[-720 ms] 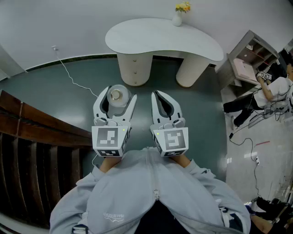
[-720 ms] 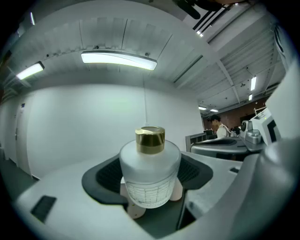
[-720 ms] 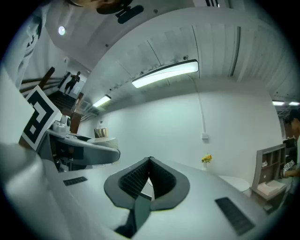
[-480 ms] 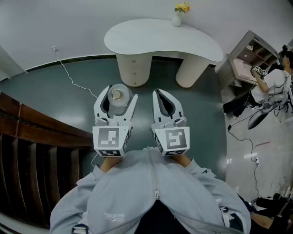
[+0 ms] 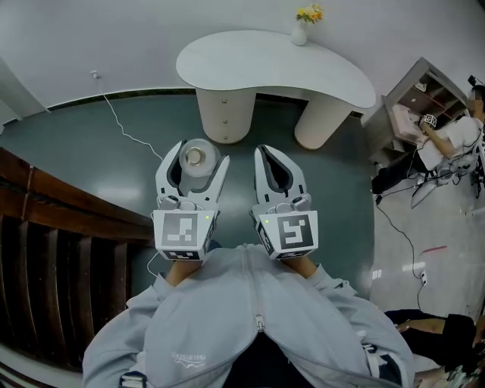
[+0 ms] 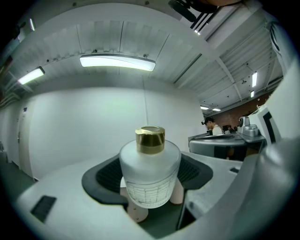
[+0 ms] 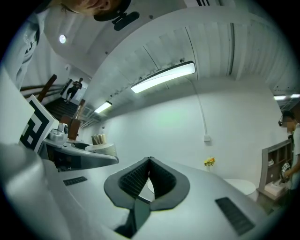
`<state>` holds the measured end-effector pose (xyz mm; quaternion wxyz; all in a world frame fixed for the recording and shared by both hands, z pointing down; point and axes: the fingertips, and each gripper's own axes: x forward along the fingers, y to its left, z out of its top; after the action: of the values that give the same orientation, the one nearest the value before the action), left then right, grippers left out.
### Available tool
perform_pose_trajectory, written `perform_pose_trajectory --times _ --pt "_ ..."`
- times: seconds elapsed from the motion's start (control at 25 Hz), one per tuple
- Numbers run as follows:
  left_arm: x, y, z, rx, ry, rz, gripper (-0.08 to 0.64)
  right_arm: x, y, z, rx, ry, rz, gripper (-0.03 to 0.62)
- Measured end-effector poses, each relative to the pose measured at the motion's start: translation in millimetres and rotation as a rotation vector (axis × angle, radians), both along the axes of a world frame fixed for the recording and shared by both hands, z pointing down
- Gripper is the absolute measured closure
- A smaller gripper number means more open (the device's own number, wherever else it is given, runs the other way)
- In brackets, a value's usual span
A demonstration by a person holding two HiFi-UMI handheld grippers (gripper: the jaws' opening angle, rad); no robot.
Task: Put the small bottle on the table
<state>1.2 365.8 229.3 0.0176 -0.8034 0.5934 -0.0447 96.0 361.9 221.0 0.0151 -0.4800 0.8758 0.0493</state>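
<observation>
Left tool point(image 5: 195, 154): jaws wide, clamped on the small bottle point(image 6: 150, 176), which is upright with its gold cap on top.
Right tool point(image 5: 278, 157): jaws closed together, empty.
Bench point(image 5: 265, 64): ahead, well apart from the bottle.
Progress: bottle grasped; the carry to the bench and the set-down are left.

Bare tabletop point(image 5: 265, 64) ahead, flower vase point(image 5: 301, 32) at its far edge, wooden railing point(image 5: 53, 227) left.

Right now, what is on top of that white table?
Only a small vase of yellow flowers, at the far edge of the table. The floor under its top is covered.
</observation>
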Motion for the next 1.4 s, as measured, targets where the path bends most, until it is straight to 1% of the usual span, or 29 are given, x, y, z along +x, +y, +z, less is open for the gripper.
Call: perform_pose_trajectory --times 0.28,0.56,0.72,1.04,1.16,1.4 --pt "-3.0 -13.1 11.4 -0.025 0.008 0.002 0.227 -7.2 -16.3 16.2 -0.039 0.010 -0.014 0.565" --pt "-19.6 -51.5 19.5 -0.026 0.016 0.016 0.227 -24.5 -51.3 26.4 -0.050 0.016 -0.007 0.565" --pt "-30.8 -81.2 28.2 -0.028 0.020 0.027 0.227 -34.3 -80.5 34.0 -0.048 0.017 0.006 0.565" --pt "-57.6 -151.0 22.9 -0.007 0.025 0.069 0.227 -64.7 -144.2 32.2 -0.037 0.027 0.044 0.566" --pt "-62.9 -171.0 19.5 -0.002 0.024 0.095 0.227 -71.8 -163.5 31.4 -0.039 0.026 0.065 0.565" --pt "-68.8 -210.6 25.2 -0.016 0.025 0.138 0.227 -77.4 -201.3 37.6 -0.053 0.018 0.106 0.566"
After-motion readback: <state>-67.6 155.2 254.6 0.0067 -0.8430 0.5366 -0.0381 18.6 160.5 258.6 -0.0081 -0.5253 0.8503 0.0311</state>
